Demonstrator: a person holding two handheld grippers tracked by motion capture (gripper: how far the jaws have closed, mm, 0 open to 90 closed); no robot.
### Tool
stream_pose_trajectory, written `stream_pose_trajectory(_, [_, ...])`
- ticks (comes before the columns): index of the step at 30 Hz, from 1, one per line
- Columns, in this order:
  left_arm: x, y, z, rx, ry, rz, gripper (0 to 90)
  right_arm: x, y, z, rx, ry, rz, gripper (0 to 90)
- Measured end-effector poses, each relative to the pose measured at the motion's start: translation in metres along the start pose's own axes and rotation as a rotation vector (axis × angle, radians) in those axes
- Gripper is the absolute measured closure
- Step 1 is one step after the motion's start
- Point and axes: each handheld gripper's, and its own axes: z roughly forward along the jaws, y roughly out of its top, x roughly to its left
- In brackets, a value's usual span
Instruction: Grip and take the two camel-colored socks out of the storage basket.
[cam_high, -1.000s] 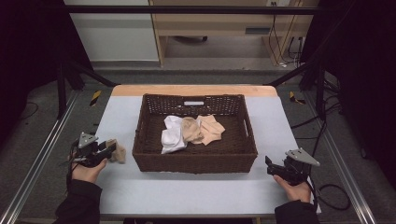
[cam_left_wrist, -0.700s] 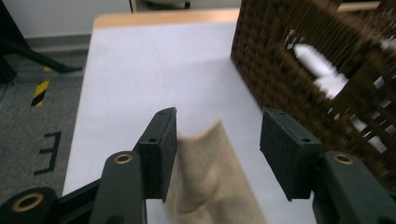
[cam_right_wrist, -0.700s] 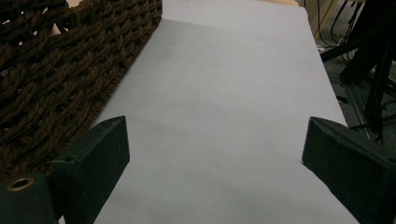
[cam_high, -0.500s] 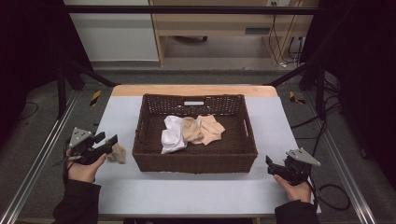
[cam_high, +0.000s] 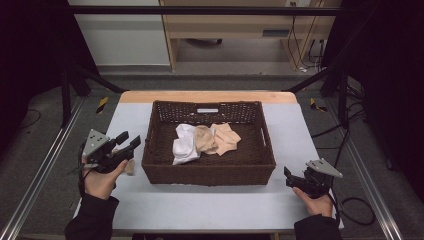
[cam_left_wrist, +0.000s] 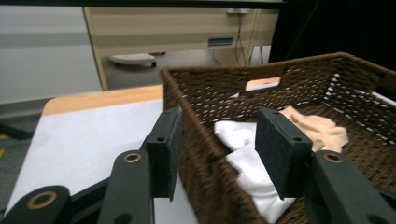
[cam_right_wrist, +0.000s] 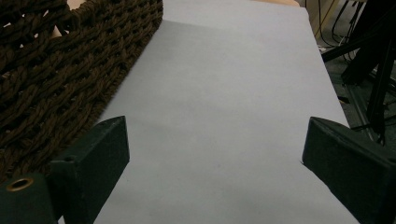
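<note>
While my left gripper (cam_high: 129, 142) hangs beside the wicker basket's (cam_high: 207, 173) left wall, its jaws, just closing a little, stand apart with nothing between them. A beige cloth (cam_high: 130, 167) lies on the counter (cam_high: 210, 205) beneath it. My right gripper (cam_high: 289, 177) rests wide open and empty by the basket's right corner.

Grey floor (cam_high: 50, 120), wood cabinet (cam_high: 235, 25) behind, dim surroundings.
</note>
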Motion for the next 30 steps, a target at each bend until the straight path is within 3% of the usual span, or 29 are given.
stream_pose_trajectory(8, [-0.027,0.018,0.019,-0.020,-0.061,0.031,51.3,0.000,0.000,0.000,0.003,-0.005,-0.001,7.6])
stream_pose_trajectory(18, [-0.067,0.051,0.057,-0.004,-0.087,0.099,51.3,-0.001,0.000,0.001,0.000,-0.004,0.000,7.7])
stream_pose_trajectory(23, [-0.074,0.054,0.073,0.012,-0.084,0.111,50.3,-0.001,0.000,0.001,0.000,-0.001,0.001,7.7])
stream_pose_trajectory(30, [-0.080,0.052,0.111,0.041,-0.081,0.097,48.8,-0.001,0.000,0.001,-0.001,0.000,0.003,7.8])
